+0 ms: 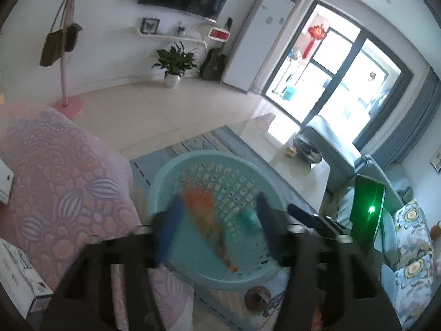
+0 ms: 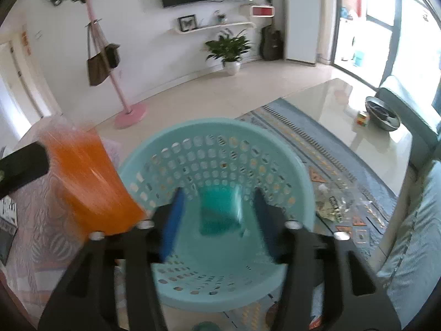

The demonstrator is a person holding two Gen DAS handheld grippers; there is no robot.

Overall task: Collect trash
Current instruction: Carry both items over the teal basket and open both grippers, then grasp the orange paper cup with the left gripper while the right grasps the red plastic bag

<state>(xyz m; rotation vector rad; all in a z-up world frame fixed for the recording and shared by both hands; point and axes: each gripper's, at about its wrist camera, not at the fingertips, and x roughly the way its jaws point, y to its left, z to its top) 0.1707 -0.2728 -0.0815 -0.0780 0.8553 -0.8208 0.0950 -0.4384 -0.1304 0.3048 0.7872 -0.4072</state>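
A teal perforated basket (image 1: 193, 162) stands on the rug below both grippers; it also shows in the right wrist view (image 2: 193, 127). My left gripper (image 1: 217, 215) is open above the basket, and a blurred orange wrapper (image 1: 206, 209) is between and below its fingers, falling into the basket. In the right wrist view the orange wrapper (image 2: 88, 182) shows large at the left, over the basket's edge. My right gripper (image 2: 217, 209) is open above the basket, with a teal packet (image 2: 220, 209) lying inside below it. A crumpled clear wrapper (image 2: 330, 204) lies on the rug right of the basket.
A pink patterned cloth (image 1: 55, 171) covers the surface at left, with white boxes (image 1: 16, 284) on it. A glass coffee table (image 2: 358, 127) and a sofa with cushions (image 1: 410, 248) stand at right. A round brown object (image 1: 257, 298) lies on the rug near the basket.
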